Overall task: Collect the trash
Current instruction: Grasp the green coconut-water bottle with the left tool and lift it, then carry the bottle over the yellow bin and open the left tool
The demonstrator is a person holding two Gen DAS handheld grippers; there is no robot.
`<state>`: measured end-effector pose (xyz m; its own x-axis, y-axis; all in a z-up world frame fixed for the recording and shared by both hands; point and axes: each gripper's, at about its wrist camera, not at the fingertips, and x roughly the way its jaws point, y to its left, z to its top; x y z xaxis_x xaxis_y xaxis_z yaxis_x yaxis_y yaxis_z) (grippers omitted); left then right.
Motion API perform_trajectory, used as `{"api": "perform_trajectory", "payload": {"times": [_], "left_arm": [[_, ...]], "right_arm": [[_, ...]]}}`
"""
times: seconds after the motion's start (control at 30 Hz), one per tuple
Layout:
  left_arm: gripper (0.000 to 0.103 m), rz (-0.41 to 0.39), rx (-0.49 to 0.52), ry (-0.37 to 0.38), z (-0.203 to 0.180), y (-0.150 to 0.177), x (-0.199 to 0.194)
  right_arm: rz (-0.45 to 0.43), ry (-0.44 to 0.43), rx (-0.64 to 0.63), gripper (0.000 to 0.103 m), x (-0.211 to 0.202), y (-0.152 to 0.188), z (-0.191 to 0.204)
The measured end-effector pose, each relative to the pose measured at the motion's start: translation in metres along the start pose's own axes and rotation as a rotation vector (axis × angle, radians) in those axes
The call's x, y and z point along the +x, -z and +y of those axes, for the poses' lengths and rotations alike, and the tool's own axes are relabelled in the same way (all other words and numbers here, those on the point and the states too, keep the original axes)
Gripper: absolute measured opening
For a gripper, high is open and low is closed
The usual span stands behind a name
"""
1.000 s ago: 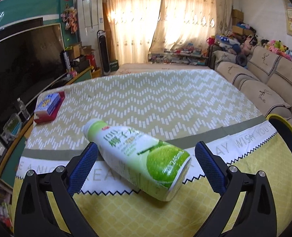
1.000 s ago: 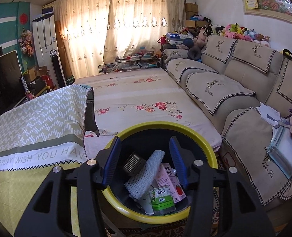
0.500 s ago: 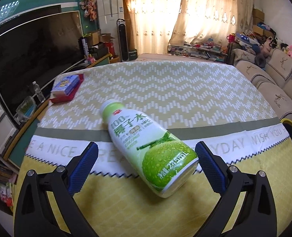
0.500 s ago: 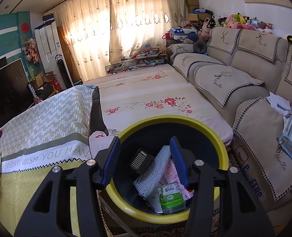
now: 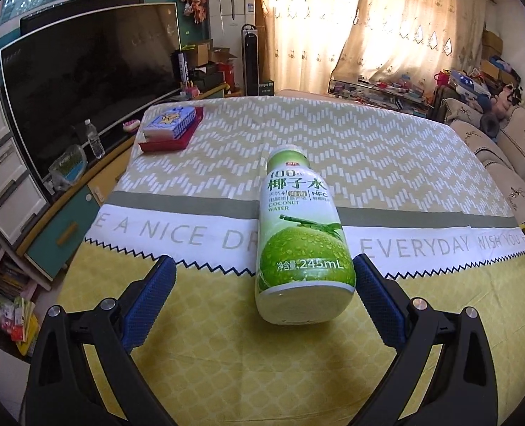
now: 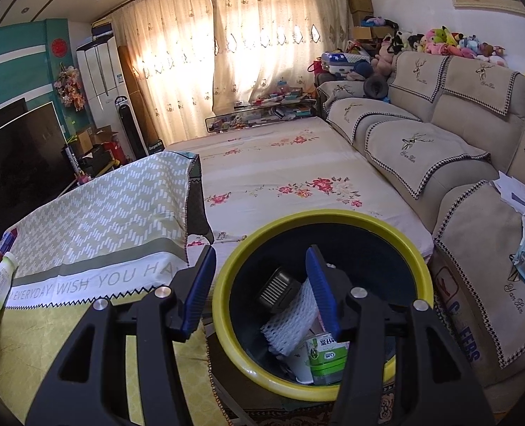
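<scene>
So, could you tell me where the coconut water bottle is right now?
In the left wrist view, the coconut water bottle lies on its side on the tablecloth, between the open left gripper's fingers.

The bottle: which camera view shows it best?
The left wrist view. The bottle lies there whole between the open left gripper, its label readable. The right wrist view shows only a small part of it at the left edge.

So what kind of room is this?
Most likely a home living room: a big television stands along one wall, a long sofa topped with stuffed toys lines the other, and curtains cover the window.
</scene>
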<state>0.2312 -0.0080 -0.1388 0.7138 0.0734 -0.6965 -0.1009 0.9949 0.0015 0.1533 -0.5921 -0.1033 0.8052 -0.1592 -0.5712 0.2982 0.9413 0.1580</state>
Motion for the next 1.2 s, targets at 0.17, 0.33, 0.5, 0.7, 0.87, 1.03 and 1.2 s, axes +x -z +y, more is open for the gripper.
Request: {"api": "perform_trajectory", "payload": {"times": [0.17,0.33,0.5,0.7,0.87,1.03,1.2], "left_arm": [[0.096,0.011,-0.008,0.007,-0.003,-0.002,0.005],[0.091,0.073,0.012,-0.002,-0.008,-0.003,0.018],[0.064,0.072,-0.007,0.017,-0.005,-0.003,0.018],[0.057,-0.093,0.067,-0.042,-0.014,-0.006,-0.014],[0.056,-0.212,0.095,-0.039,-0.014,-0.021,-0.042],[0.054,-0.257,0.122,-0.031,-0.012,-0.033,-0.053],[0.054,-0.23,0.113,0.002,-0.006,-0.045,-0.043]], "right_arm": [[-0.001,-0.005,0.003,0.051,-0.001,-0.001,0.0],[0.005,-0.013,0.003,0.051,-0.001,0.0,-0.001],[0.006,-0.016,0.007,0.051,0.0,-0.001,-0.003],[0.004,-0.018,0.014,0.051,-0.001,0.0,-0.006],[0.007,-0.026,0.013,0.051,0.0,0.001,-0.005],[0.011,-0.031,0.009,0.051,0.002,0.002,-0.004],[0.011,-0.028,0.01,0.051,0.002,0.003,-0.004]]}}
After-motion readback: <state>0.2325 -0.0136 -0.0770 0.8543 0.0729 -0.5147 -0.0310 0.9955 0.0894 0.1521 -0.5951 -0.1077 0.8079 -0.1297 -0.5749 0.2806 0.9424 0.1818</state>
